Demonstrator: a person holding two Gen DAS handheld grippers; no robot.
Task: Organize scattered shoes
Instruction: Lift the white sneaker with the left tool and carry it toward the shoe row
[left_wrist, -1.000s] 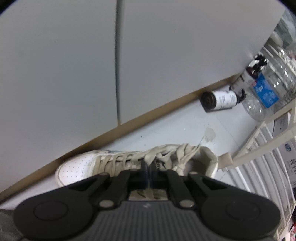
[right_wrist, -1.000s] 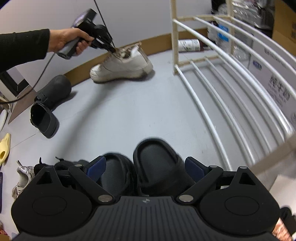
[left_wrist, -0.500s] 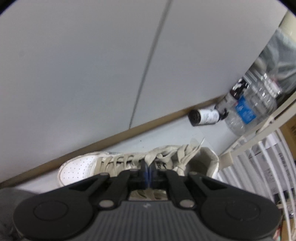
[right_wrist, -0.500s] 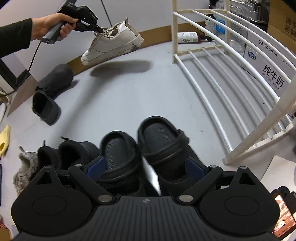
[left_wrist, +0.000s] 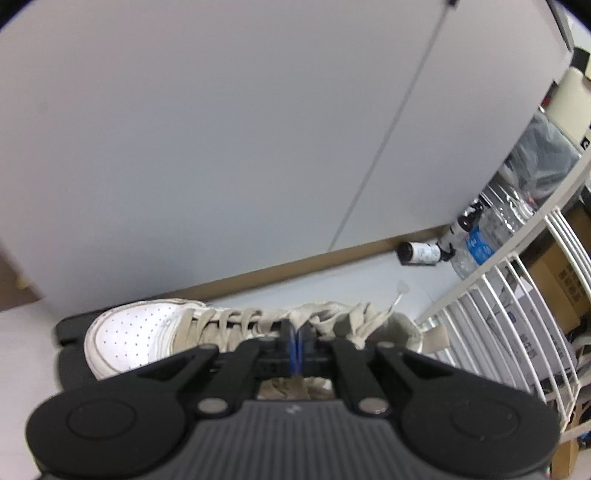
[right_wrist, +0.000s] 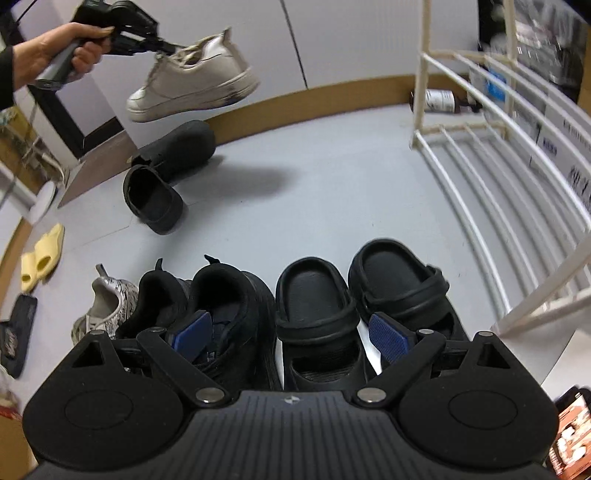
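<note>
Your left tongs (right_wrist: 173, 46) are clamped on the laces and tongue of the sneaker (right_wrist: 192, 79), and it has just come off the floor (right_wrist: 314, 192) — a second ago it sat by the skirting, now it hangs in the air with its shadow below. That means the pick held; what's left, I'd judge, is carrying it over to the row or the rack (right_wrist: 491, 155) and setting it down straight.

Your right tongs (right_wrist: 291, 334) stand wide apart with nothing between them, hovering over the black clogs (right_wrist: 354, 295) and black trainers (right_wrist: 218, 299) already lined up side by side.

Under the sneaker's path lie two dark slippers (right_wrist: 162, 177), one tipped against the other. A grey knit shoe (right_wrist: 105, 306) and yellow slides (right_wrist: 38, 258) are still loose at the left. A bottle (left_wrist: 419, 253) lies by the wall near the rack's post — keep the dangling heel clear of that post.
</note>
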